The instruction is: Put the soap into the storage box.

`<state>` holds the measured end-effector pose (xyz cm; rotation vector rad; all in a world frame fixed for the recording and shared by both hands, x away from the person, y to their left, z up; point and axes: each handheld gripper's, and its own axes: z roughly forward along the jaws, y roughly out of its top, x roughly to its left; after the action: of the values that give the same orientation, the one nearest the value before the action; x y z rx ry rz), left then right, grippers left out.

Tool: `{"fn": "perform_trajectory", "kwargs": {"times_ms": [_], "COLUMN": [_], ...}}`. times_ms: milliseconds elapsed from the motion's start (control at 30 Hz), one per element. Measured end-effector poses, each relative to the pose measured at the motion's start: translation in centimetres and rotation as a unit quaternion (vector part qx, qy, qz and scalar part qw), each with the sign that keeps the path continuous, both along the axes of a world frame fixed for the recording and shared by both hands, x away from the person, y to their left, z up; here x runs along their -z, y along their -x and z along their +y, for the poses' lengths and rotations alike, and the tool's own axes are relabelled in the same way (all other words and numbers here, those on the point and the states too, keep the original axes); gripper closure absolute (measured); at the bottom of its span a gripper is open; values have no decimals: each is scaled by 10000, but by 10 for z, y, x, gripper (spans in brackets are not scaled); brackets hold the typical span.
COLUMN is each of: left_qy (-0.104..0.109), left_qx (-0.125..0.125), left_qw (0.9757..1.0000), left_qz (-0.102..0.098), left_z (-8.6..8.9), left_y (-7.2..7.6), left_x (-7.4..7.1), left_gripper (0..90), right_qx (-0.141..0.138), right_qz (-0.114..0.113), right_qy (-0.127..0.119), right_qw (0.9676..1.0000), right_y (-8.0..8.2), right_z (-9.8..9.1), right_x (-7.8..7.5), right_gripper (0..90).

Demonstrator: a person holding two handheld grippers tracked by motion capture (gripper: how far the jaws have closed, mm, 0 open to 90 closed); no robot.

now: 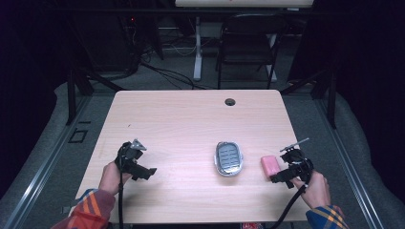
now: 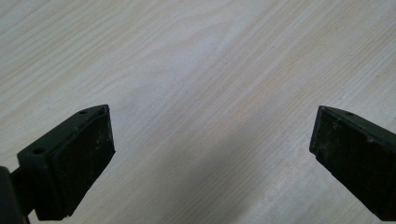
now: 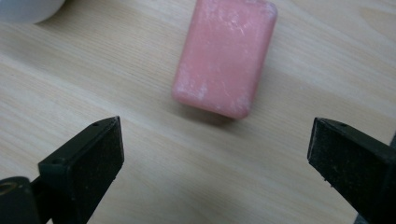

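A pink bar of soap (image 1: 270, 165) (image 3: 225, 56) lies flat on the wooden table (image 1: 191, 124), just right of a grey soap dish (image 1: 229, 158) with a ridged inside. My right gripper (image 1: 279, 178) (image 3: 215, 158) stands open right behind the soap, with the bar a little beyond its jaws and nothing between them. At the table's left my left gripper (image 1: 148, 174) (image 2: 212, 154) is open over bare wood. A hand in a plaid sleeve holds each one.
The table has a round cable hole (image 1: 230, 101) near its far edge. A black folding chair (image 1: 248, 43) and a white table leg (image 1: 197, 47) stand on the floor beyond. A pale rim of the soap dish (image 3: 28, 9) shows at the top left corner of the right gripper view.
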<state>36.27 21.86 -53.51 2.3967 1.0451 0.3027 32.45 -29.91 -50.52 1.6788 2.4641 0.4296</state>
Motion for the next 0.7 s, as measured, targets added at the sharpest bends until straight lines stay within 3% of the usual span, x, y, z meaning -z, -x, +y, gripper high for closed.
{"fn": "perform_trajectory", "kwargs": {"times_ms": [233,433,467,633,667,700], "left_qy": [-10,-21,-18,-39,-25,-31], "left_qx": [47,62,61,66,71,77], "left_qw": [10000,10000,10000,10000,10000,10000], "left_qz": [56,33,34,31,32,36], "left_z": [0,-2,-1,-1,-1,-1], "left_y": [-1,-1,-1,-1,-1,-1], "left_x": [1,1,1,1,1,1], "left_gripper": [0,0,0,0,0,0], "right_qx": [-21,136,45,127,200,142], "right_qz": [68,119,266,344,298,388], "right_qy": [53,-15,52,34,-73,-2], "right_qw": [10000,9998,9996,9993,9993,9991], "right_y": [-8,-18,-21,-29,-30,-32], "right_z": [11,18,17,18,19,18], "right_x": [0,3,2,6,8,8], "right_gripper": [34,6,1,0,0,0]}}
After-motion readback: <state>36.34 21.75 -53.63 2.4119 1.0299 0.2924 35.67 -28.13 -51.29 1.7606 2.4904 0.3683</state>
